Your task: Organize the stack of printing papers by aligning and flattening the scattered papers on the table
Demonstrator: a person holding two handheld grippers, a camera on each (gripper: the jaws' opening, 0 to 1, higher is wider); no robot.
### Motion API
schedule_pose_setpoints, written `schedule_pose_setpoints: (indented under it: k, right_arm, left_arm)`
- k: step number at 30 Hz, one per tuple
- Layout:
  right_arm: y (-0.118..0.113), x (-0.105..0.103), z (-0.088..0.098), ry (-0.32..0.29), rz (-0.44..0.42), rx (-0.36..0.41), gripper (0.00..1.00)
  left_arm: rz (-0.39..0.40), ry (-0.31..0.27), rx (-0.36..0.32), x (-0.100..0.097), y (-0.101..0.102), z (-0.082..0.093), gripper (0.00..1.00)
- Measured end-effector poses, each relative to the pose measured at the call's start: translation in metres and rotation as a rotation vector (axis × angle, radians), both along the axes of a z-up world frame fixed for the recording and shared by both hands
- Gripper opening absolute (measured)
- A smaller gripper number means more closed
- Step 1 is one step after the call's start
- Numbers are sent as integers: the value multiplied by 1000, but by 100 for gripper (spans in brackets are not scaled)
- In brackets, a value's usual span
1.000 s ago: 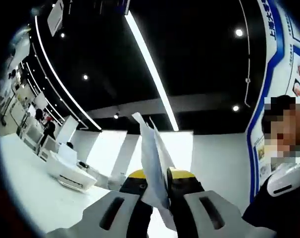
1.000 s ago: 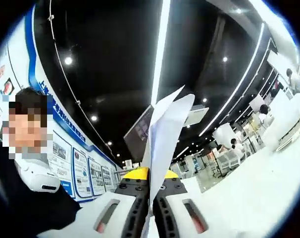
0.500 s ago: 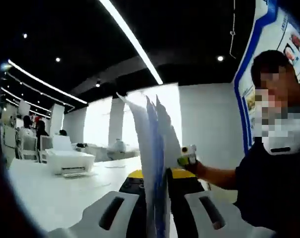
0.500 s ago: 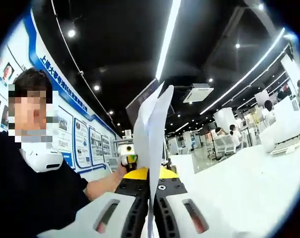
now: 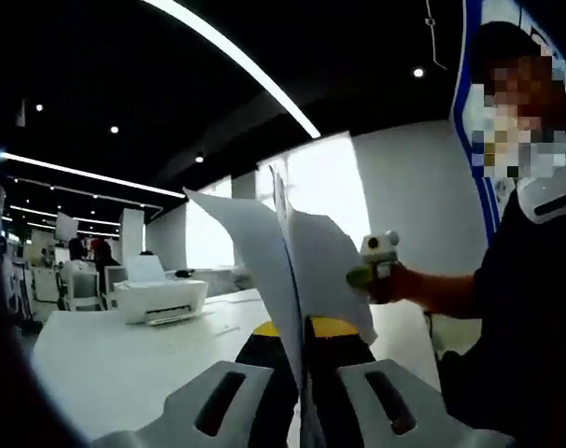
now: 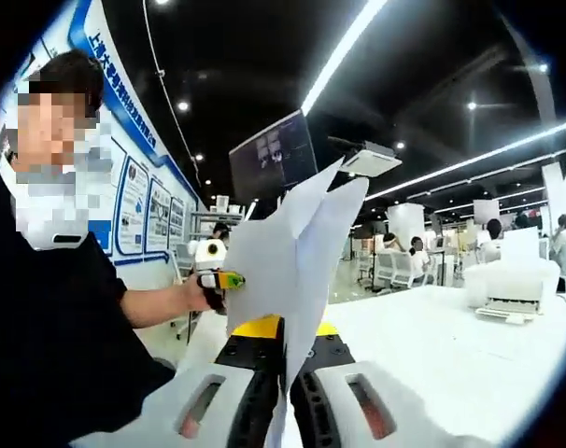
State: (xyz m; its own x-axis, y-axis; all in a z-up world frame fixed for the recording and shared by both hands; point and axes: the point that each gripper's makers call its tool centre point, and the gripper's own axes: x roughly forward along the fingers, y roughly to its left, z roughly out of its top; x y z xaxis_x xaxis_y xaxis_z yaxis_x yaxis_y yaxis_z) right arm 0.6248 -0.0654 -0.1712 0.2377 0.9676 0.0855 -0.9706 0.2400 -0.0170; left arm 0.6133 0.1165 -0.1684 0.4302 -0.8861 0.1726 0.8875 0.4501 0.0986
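Sheets lowering toward the table

Since a second ago both views have tipped from ceiling to table (image 5: 124, 355). Our left gripper (image 5: 300, 373) and right gripper (image 6: 285, 373) each stay clamped on the papers (image 5: 283, 271), edge-on at centre frame; we judge tapping them square comes next.

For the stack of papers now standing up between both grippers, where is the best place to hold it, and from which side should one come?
Hold the papers at opposite side edges, as now: the left gripper and the right gripper each pinch one edge, coming in from the sides. The sheets stand upright and fan apart at the top, so gripping low, where they lie together, probably keeps them aligned for tapping on the table.
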Motion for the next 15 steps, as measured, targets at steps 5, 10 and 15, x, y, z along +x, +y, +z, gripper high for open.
schedule_pose_setpoints:
  k: [5, 10, 15]
  right_arm:
    - [2, 3, -14, 6, -3, -38, 27]
    - [2, 0, -25, 11, 9, -59, 24]
    - [3, 0, -30, -5, 17, -88, 0]
  left_arm:
    - [-16, 71, -23, 3, 3, -12, 25]
    - [-33, 71, 17, 2, -6, -24, 23]
    - [-62, 52, 55, -1, -12, -26, 6]
